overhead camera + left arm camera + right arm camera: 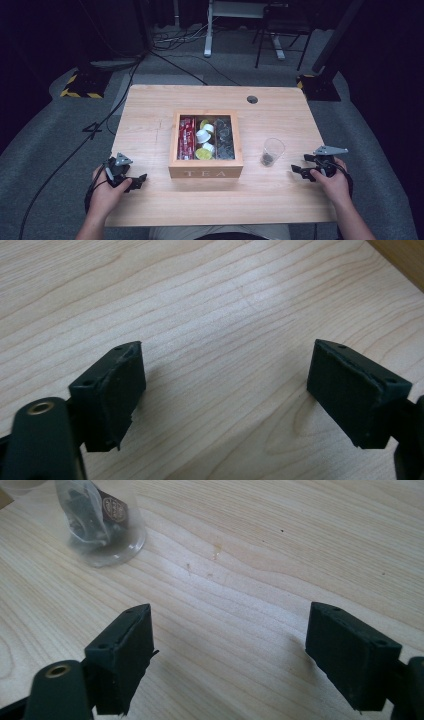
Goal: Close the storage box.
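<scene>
Both claws gape wide over the tabletop (150,105): left claw (134,183) near its left edge, right claw (299,171) beside the cup (272,151).

The room is dark all around, but the wooden table (280,200) is lit bright from above. The floor at 12 o'clock gets some light too. The corners at 10 and 2 o'clock are almost black. The wooden box (206,172) casts a soft shadow at 6 o'clock. The high view is a bit fuzzy and small things are hard to see.

In the left gripper view, a pale shine sits on the wood near the middle. In the right gripper view, the clear cup (100,522) at 11 o'clock is blurry. Dark shadows lie beside the black pads (125,655).
</scene>
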Motion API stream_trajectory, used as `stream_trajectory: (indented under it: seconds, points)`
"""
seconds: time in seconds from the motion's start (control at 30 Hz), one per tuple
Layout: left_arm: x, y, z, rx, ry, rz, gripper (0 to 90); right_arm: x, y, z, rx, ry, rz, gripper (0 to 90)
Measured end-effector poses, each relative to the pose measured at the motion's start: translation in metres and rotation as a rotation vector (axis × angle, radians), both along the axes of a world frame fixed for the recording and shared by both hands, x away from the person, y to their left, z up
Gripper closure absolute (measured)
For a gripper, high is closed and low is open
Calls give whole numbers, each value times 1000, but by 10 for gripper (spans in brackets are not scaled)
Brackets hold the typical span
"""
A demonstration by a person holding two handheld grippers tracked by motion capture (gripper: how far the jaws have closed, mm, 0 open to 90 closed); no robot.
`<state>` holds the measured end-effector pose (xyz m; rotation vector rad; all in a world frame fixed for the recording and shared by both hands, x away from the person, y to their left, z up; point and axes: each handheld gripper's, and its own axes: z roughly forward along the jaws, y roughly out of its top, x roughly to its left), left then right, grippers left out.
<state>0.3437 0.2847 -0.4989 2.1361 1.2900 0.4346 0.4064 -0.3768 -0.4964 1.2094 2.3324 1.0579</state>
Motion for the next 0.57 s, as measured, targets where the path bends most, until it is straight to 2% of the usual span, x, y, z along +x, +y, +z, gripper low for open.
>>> stream_trajectory:
  seconds: [0.07,0.27,0.33,0.57]
  points:
    - [-1,1,-6,-24,-47,-4,117,0,0,-2,-11,-2,-4,188]
    - [-1,1,-6,-27,-51,-2,92,1,4,-5,-58,-31,-10,157]
    - [-1,1,-7,-31,-49,-2,91,1,6,-7,-55,-42,-19,140]
    - [0,2,-6,-29,-47,-10,89,2,6,-7,-51,-39,-20,138]
